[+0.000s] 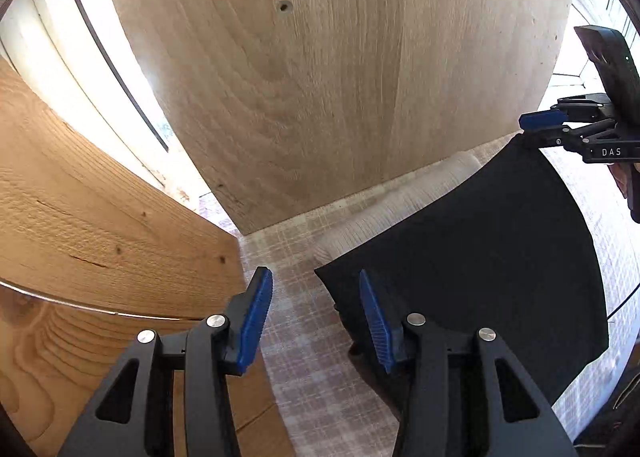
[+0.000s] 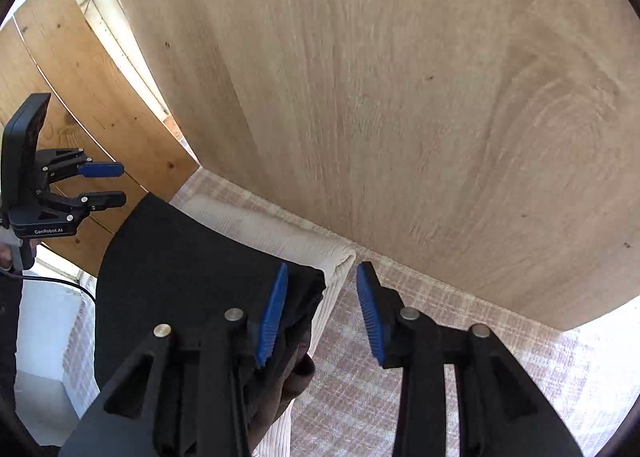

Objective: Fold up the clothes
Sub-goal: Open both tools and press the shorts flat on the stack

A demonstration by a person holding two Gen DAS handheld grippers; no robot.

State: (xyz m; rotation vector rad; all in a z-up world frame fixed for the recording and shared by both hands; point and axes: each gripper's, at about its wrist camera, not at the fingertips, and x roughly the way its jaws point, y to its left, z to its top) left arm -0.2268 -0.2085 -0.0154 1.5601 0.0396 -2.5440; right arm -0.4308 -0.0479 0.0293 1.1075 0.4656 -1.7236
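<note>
Left gripper [image 1: 316,317]: jaws parted about halfway, nothing held between the blue pads; checked cloth [image 1: 304,337] is seen through the gap. The right-hand pad is poised over the near corner of the black garment [image 1: 480,257], and contact cannot be told.

Right gripper [image 2: 322,309]: jaws likewise parted about halfway, nothing gripped. The left-hand pad lies at the black garment's corner; bare checked cloth and the end of a cream ribbed piece [image 2: 256,229] show in the gap.

The black garment is laid flat, with straight edges, on the checked cloth, stretched between the two grippers. Bunched dark layers are seen at its right corner. It is laid over the cream ribbed piece, which projects beyond its far edge.

Further off, a pale wooden panel [image 1: 320,77] stands upright just behind the cream piece. Pine boards [image 1: 100,197] are seen on the left, with bright window light beyond.

Judgement: a fold of the black garment appears set down and released, both grippers being empty at its corners. The garment looks compact and squared. Whether another fold is wanted cannot be told. No unfolded clothes are in view.
</note>
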